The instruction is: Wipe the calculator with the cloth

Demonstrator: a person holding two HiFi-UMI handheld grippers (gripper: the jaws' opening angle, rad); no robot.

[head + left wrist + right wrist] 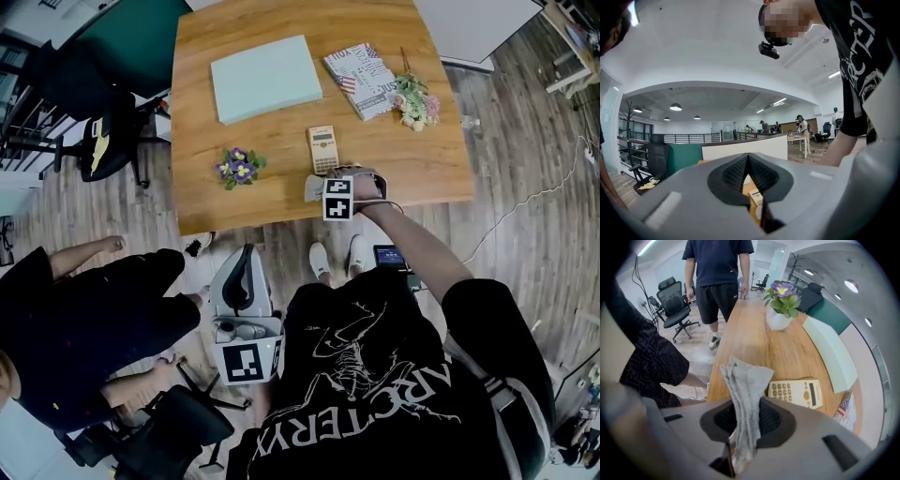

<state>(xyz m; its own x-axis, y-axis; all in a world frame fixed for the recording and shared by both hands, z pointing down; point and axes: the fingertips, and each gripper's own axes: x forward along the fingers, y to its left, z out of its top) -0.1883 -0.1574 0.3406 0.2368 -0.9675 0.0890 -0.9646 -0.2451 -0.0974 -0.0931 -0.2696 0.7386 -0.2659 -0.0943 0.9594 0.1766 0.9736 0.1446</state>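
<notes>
A beige calculator [322, 148] lies on the wooden table [281, 202] near its front edge; it also shows in the right gripper view as the calculator [795, 393]. My right gripper [327, 191] hovers just in front of it, shut on a grey cloth [313, 187]. That cloth [746, 390] stands crumpled up out of the jaws of the right gripper [745, 417], just left of the calculator. My left gripper [246, 264] hangs low beside my body, off the table. In its own view the left gripper [747, 165] is shut, with nothing held.
On the table are a light green pad [266, 78], a flag-print booklet [362, 80], a pink flower bunch [415, 99] and a potted purple flower [239, 167]. A person in dark clothes [89, 314] sits at my left. Another person [718, 277] stands at the table's end.
</notes>
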